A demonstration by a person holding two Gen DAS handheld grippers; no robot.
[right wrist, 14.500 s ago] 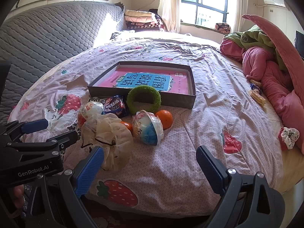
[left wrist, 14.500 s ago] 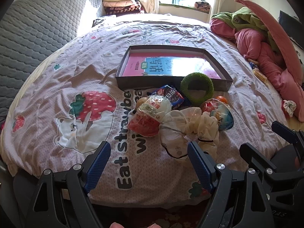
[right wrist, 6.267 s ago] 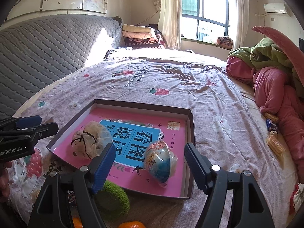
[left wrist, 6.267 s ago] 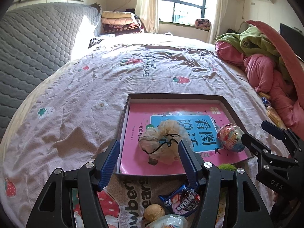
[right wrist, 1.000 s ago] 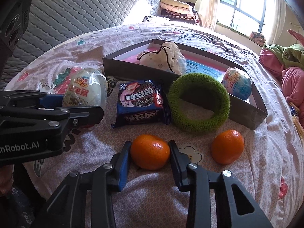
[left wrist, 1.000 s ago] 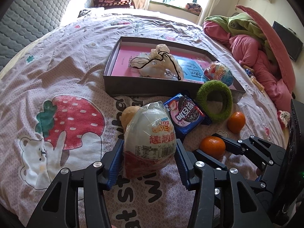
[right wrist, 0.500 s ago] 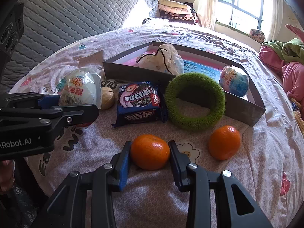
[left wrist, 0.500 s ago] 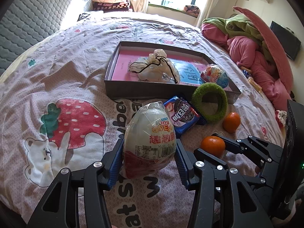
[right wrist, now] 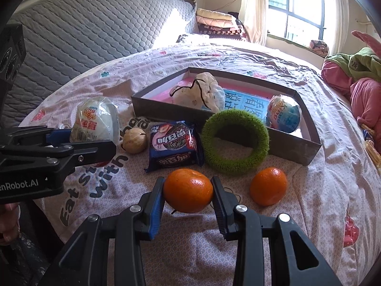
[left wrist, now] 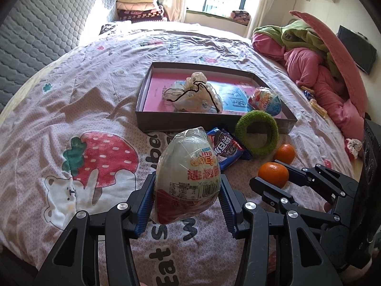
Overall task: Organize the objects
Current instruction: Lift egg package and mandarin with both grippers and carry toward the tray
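The wrapped toy egg (left wrist: 188,174) sits clamped between the blue fingers (left wrist: 145,205) of the left gripper (left wrist: 187,205), held above the strawberry-print bedspread (left wrist: 71,109) near the bed's front edge; the egg is white on top and red below, under clear film. In the right wrist view the same egg (right wrist: 96,119) shows at the left, with the left gripper (right wrist: 57,143) closed around it. The right gripper (right wrist: 188,197) is closed on a tangerine (right wrist: 188,190), its fingers (right wrist: 157,202) pressing on both sides, the fruit raised a little over the bedspread (right wrist: 321,190) with its shadow below.

Just right of that tangerine, a second tangerine (right wrist: 268,186) lies on the bedspread. Beyond them lie a blue biscuit packet (right wrist: 175,143), a walnut (right wrist: 134,140) to its left, and a green fuzzy ring (right wrist: 235,141) leaning against the near wall of the shallow grey box (right wrist: 295,147).

The box lies toward the middle of the bed, lined by a pink and blue book cover (left wrist: 157,95). Inside it, a cream drawstring pouch (right wrist: 202,93) lies at the left and a blue and white wrapped egg (right wrist: 283,114) sits in the near right corner.

Past the bed's right edge lies a heap of pink and green bedding (left wrist: 316,59); a grey quilted headboard (right wrist: 90,23) runs along the left.
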